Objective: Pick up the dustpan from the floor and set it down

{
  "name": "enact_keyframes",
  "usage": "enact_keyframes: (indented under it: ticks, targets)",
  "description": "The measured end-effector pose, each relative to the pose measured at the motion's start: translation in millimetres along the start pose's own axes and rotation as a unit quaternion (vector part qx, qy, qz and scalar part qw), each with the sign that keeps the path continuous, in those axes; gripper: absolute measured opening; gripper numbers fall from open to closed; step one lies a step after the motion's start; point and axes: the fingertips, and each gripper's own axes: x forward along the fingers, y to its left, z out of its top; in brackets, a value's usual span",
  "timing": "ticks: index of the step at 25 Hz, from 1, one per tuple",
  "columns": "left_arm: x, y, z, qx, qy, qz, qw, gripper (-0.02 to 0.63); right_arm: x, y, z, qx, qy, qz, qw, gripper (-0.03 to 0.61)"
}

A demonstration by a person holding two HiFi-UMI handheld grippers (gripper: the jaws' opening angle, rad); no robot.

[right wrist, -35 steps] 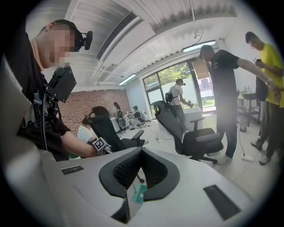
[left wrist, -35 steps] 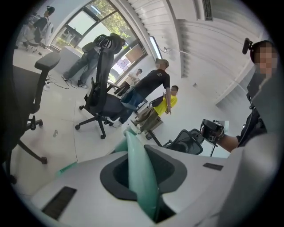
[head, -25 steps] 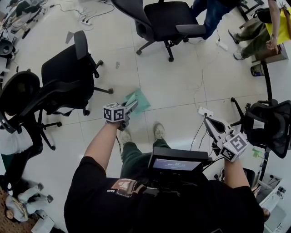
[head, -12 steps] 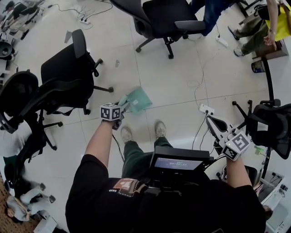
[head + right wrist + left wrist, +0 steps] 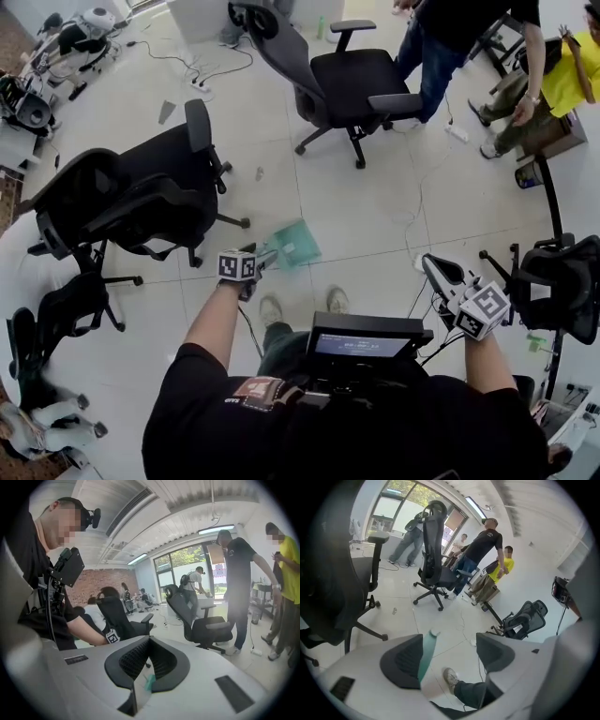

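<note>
Plainly, the floor is hard, glossy tile, and you stand among black office chairs.

The dustpan is a teal plastic pan. It shows blurred in the head view, just ahead of the tip of your left hand-held gripper, between the nearest chair and your shoes. Whether it rests on the tile or hangs just above it cannot be settled.

In my judgement it is light, stiff and thin-walled. It is smooth enough to skate on this floor and to swing about a narrow pinch, but it is not fragile. Take it by the handle, close to where the handle meets the pan, so the pan does not lever against the pads.

The jaws of your left hand-held gripper are opening and stand wide. The handle runs along the pad at that view's left, with open space to the other pad, so nothing clamps it.

Your right hand-held gripper has its pads pressed together with nothing between them. It is well apart from the dustpan.
</note>
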Motion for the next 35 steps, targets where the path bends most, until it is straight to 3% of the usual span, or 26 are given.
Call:
enact_keyframes:
  ticks: [6, 8, 10, 13, 15, 17, 21, 24, 27, 31, 35]
  targets:
    - [-120.2, -14.1, -3.9, 0.001, -0.073, -0.014, 0.9973, 0.385, -15.4, 88.6, 44.3, -0.032, -0.028, 0.008, 0.999, 0.009]
    - [-172.3, -25.9, 11.5, 0.015, -0.122, -0.039, 0.9917, 0.385, -17.4, 119.0, 61.0, -0.042, -0.041, 0.009, 0.998, 0.009]
    - [-234.4, -41.9, 35.7, 0.037, -0.178, -0.076, 0.9804, 0.379, -18.6, 151.2, 84.4, -0.049, -0.060, 0.003, 0.997, 0.009]
    - [-335.2, -73.5, 62.5, 0.075, -0.249, -0.144, 0.9548, 0.289, -29.3, 197.0, 121.4, -0.039, -0.096, -0.015, 0.995, 0.009]
    - [-396.7, -100.1, 67.2, 0.096, -0.290, -0.196, 0.9317, 0.182, -43.7, 217.0, 137.9, -0.025, -0.122, -0.028, 0.992, 0.009]
    - [-450.8, -125.8, 61.9, 0.115, -0.329, -0.238, 0.9066, 0.124, -59.4, 231.3, 143.3, -0.015, -0.139, -0.037, 0.990, 0.009]
    - [-534.7, -158.5, 48.4, 0.134, -0.409, -0.268, 0.8618, 0.017, -87.7, 260.9, 154.8, -0.026, -0.162, -0.043, 0.986, 0.009]
    - [-572.1, -190.0, 35.4, 0.139, -0.452, -0.271, 0.8383, 0.005, -117.6, 274.3, 163.6, -0.041, -0.183, -0.034, 0.982, 0.009]
    - [-580.6, -242.6, 7.1, 0.140, -0.471, -0.265, 0.8298, 0.005, -166.0, 269.4, 156.0, -0.052, -0.204, -0.018, 0.977, 0.009]
    - [-555.5, -343.1, -45.8, 0.149, -0.471, -0.228, 0.8388, 0.005, -257.8, 258.7, 114.0, -0.077, -0.215, 0.013, 0.974, 0.009]
    - [-518.7, -459.0, -101.2, 0.106, -0.486, -0.212, 0.8411, 0.005, -358.8, 245.8, 56.5, -0.099, -0.198, 0.052, 0.974, 0.009]
